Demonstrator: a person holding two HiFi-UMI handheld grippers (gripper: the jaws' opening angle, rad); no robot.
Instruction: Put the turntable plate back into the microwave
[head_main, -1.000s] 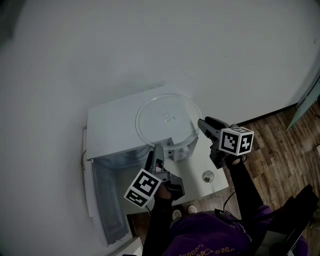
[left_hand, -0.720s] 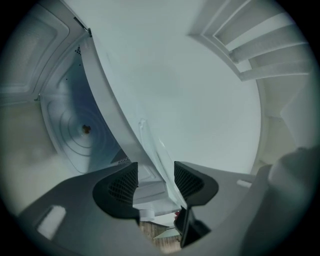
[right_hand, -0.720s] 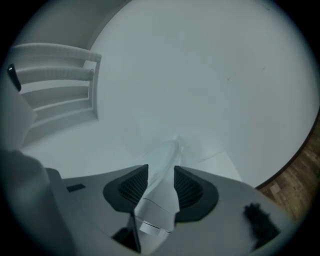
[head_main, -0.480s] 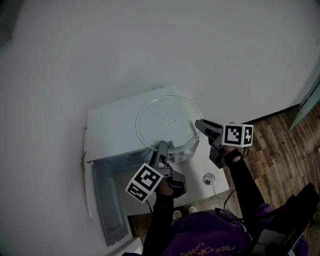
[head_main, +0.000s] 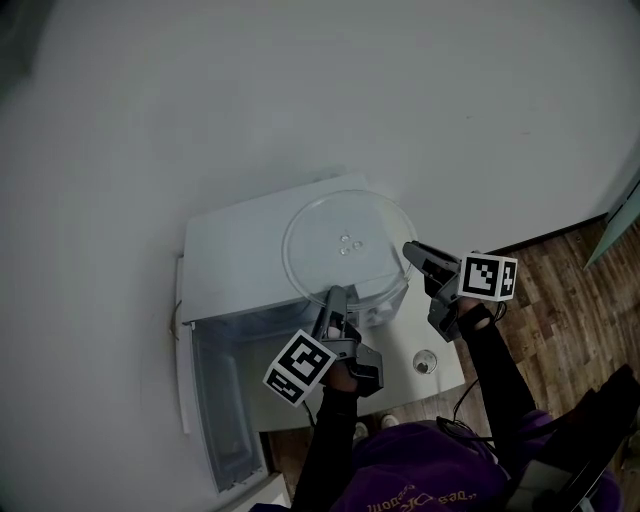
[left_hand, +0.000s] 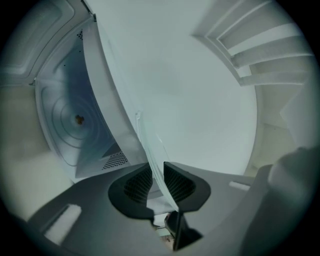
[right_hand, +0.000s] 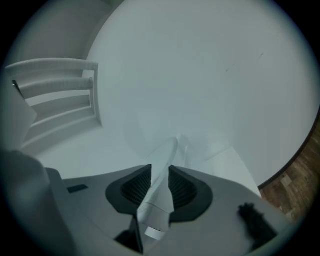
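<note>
Gripping plate (head_main: 345, 245) at two rim points, flat atop microwave (head_main: 235, 260).
Left gripper (head_main: 335, 298): just closed narrow, fingers (left_hand: 182, 182) pinching near rim.
Right gripper (head_main: 412, 252): just closed less far, rim between fingers (right_hand: 187, 190), seemingly touching both.
Handling: confirm both pinches before raising; lift both sides together; keep level, as glass is likely slick.
Orientation: face up, horizontal; round, so no long axis. Both grips on near-right arc, not across centre; far edge judged prone to sag.
Destination: open cavity (left_hand: 75, 120), below and left of left fingers; door (head_main: 215, 400) open.
</note>
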